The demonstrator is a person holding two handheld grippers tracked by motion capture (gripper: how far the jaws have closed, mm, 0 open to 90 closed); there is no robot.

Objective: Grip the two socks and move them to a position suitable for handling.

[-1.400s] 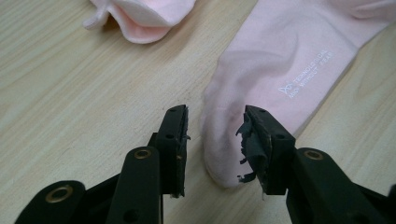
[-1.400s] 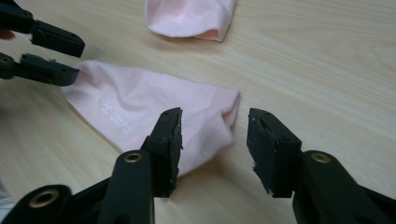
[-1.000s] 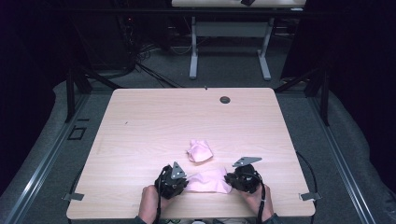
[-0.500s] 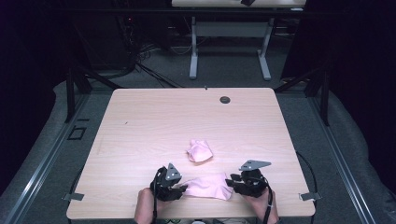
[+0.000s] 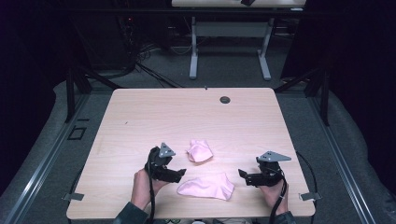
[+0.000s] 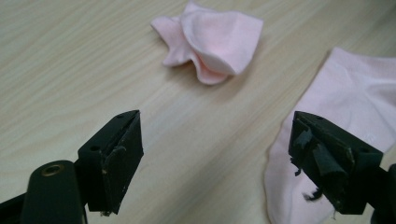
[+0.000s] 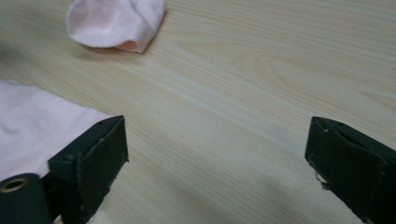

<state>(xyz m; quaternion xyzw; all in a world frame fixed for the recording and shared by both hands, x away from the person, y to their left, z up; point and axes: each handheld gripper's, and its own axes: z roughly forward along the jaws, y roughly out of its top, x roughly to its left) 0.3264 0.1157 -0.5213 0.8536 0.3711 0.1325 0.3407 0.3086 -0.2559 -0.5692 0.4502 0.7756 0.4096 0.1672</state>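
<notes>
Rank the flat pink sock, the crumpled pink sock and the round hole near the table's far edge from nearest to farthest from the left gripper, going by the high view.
From the left gripper:
1. Flat pink sock: just beside the jaws, toward the right gripper's side, near the front edge.
2. Crumpled pink sock: a little farther up the table, right of the gripper.
3. Round hole: far across, near the back edge.

High view looks fwd and down from above the tabletop's (image 5: 140,116) near edge, whole top in frame, while left and right gripper views sit low and close over the wood nr that edge, both sharing the flat pink sock (image 6: 345,112) and crumpled pink sock (image 7: 116,21).
</notes>
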